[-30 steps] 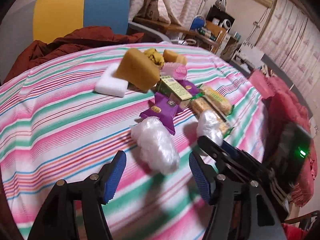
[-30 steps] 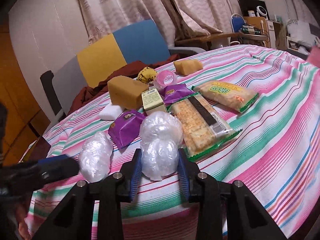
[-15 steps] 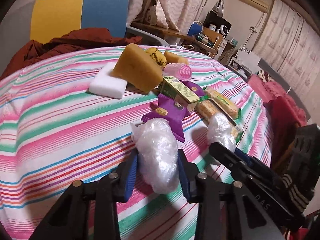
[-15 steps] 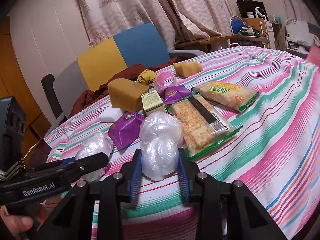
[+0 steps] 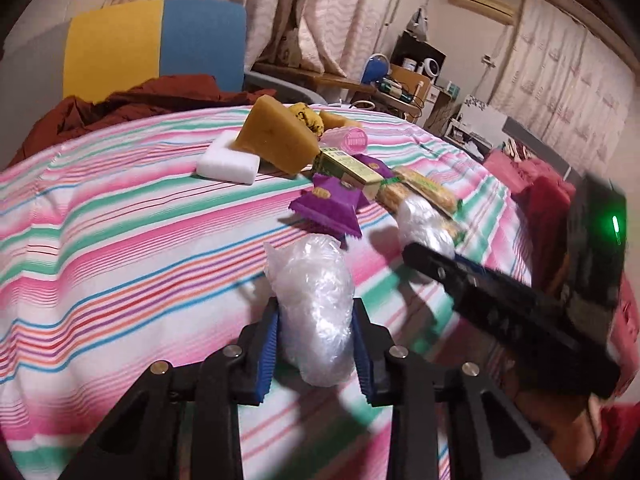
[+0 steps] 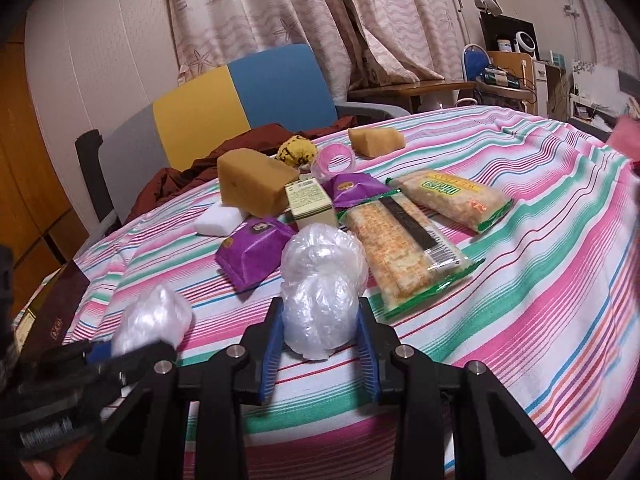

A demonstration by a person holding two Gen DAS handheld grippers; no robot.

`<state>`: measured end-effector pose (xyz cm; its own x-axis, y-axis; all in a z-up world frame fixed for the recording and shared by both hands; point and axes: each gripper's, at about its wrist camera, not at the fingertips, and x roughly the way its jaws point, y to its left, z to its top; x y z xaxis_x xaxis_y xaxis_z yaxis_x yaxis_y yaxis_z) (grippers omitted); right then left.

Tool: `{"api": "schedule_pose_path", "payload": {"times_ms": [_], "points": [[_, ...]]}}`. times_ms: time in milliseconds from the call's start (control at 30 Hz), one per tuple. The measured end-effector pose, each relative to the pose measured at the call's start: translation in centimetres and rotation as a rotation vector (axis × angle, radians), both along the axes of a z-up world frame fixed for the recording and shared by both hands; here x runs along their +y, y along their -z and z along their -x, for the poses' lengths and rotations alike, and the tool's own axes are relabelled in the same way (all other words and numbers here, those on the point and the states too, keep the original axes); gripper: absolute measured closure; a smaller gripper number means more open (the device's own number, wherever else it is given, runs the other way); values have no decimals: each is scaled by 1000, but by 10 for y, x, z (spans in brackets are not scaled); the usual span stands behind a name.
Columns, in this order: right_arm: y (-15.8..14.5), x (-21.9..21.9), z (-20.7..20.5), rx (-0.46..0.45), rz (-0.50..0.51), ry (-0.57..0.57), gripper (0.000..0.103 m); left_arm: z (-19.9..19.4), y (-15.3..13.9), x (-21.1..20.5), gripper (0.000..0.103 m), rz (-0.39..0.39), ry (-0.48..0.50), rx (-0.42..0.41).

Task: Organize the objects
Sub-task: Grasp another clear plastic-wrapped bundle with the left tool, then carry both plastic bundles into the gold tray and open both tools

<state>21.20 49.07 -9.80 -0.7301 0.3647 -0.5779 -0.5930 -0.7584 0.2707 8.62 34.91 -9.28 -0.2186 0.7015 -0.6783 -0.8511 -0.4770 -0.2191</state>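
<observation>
My left gripper (image 5: 316, 344) is shut on a crumpled clear plastic bag (image 5: 312, 304), held just above the striped tablecloth (image 5: 120, 240). My right gripper (image 6: 320, 344) is shut on a second clear plastic bag (image 6: 320, 288); it also shows in the left wrist view (image 5: 424, 228). The left-held bag shows at the lower left of the right wrist view (image 6: 152, 316). Behind the bags lie purple snack packs (image 6: 252, 252), a green box (image 6: 308, 200), cracker packs (image 6: 400, 256) and yellow sponges (image 6: 256, 180).
A white block (image 5: 228, 162) and a pink tape roll (image 6: 334, 160) lie among the pile. A yellow-and-blue chair (image 6: 244, 92) with red cloth stands behind the table. A dark box (image 6: 56, 312) sits at the left table edge. Shelves and clutter fill the back right.
My left gripper moved forward, closed on the near plastic bag and lifted it slightly. My right gripper kept its hold on the other bag, barely moving.
</observation>
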Motion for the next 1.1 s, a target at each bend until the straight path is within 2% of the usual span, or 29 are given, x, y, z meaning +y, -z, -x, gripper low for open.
{"api": "schedule_pose_path", "payload": {"times_ms": [100, 367, 600, 800, 1100], "points": [[-3, -6, 4, 3, 33, -18, 69, -4, 0, -11, 71, -4, 11, 13], [-11, -41, 19, -14, 61, -117, 69, -9, -5, -56, 71, -52, -15, -32], [-20, -81, 32, -10, 89, -216, 69, -25, -28, -113, 71, -124, -66, 16], [-40, -132, 53, 25, 67, -359, 68, -12, -46, -172, 71, -167, -192, 31], [-82, -219, 81, 84, -40, -632, 66, 16, -55, -258, 71, -200, -421, 33]]}}
